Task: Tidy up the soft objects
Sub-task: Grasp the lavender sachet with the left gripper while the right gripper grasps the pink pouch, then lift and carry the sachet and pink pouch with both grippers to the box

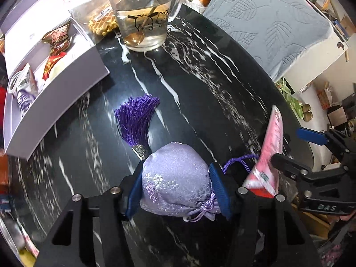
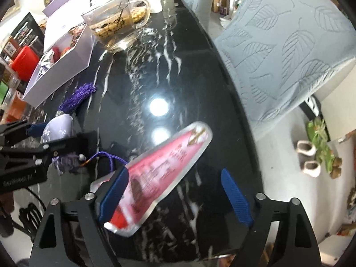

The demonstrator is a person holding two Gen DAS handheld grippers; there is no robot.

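A lilac brocade sachet pouch [image 1: 178, 189] with a purple tassel [image 1: 135, 120] sits between the blue pads of my left gripper [image 1: 175, 169], which is shut on it just above the black marble table [image 1: 200, 84]. Its purple cord trails right toward a pink foil packet [image 2: 169, 155]. That packet lies slanted between the jaws of my right gripper [image 2: 174, 173], which stands open: the packet rests against the left pad, while the right pad [image 2: 235, 195] is well clear of it. In the right wrist view the left gripper [image 2: 55, 134] with the pouch [image 2: 60, 124] shows at the left edge.
A white box [image 1: 73, 89] holding several snack packets stands at the left. Behind it is a glass mug [image 1: 142, 17] of tea with a spoon. A chair with a grey leaf-pattern cover [image 1: 267, 22] borders the table's right edge. Shoes lie on the floor [image 2: 309, 155].
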